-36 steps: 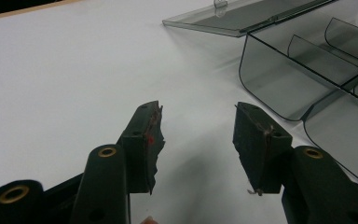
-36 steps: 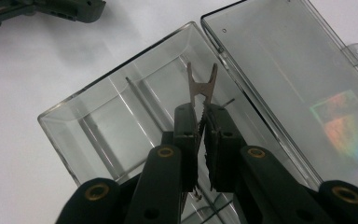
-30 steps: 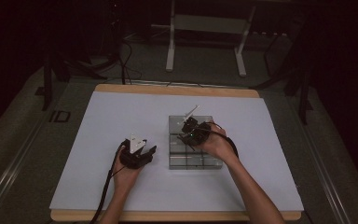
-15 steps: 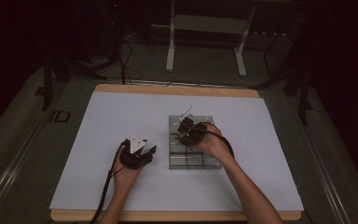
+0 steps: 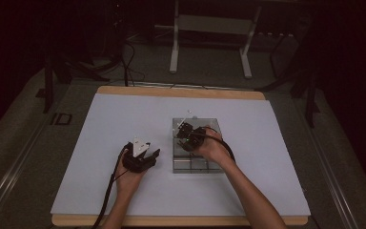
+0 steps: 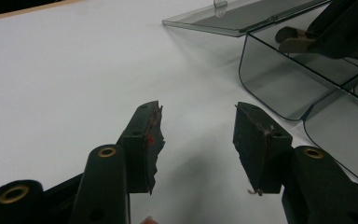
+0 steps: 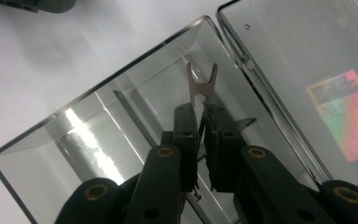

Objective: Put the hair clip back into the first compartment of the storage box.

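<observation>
Iridescent label (image 7: 342, 114) on clear box (image 7: 121, 121) lid, writing unreadable; right gripper (image 7: 200, 116) fingers clamped on metal clip (image 7: 200, 84); left gripper (image 6: 198, 135) fingers apart.

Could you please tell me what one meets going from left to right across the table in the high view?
Bare white table surface → left gripper, jaws open → clear compartment box → right gripper, over the box, shut on a small metal piece.
</observation>
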The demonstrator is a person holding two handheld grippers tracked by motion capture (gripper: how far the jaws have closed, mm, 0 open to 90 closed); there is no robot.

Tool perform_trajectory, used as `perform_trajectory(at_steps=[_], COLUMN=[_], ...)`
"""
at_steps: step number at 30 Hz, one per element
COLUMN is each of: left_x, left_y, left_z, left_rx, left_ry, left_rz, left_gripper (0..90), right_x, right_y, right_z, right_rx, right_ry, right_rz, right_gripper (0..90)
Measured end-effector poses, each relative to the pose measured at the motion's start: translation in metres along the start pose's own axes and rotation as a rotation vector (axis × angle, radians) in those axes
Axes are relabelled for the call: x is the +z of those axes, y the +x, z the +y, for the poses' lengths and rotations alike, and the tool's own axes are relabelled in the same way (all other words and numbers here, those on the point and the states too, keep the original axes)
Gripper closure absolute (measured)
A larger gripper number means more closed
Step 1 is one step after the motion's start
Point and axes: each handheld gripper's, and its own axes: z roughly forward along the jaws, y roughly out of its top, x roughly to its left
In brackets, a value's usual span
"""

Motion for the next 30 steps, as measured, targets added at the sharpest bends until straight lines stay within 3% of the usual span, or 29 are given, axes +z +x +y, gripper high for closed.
perform_trajectory(at_steps=[9, 20, 30], left_x=[0.000, 0.000, 0.000], left_y=[0.000, 0.000, 0.000], left_z=[0.000, 0.000, 0.000], left_rx=[0.002, 0.003, 0.002], left_ry=[-0.001, 0.000, 0.000], left_rz=[0.000, 0.002, 0.001], left_gripper=[51.5, 51.4, 51.2], right_x=[-0.001, -0.013, -0.026], right_y=[0.000, -0.006, -0.012], right_z=[0.005, -0.007, -0.018], right_rx=[0.016, 0.032, 0.039], right_ry=[-0.030, -0.066, -0.107], right_rz=[0.017, 0.027, 0.005], right_gripper=[77.7, 73.9, 69.9])
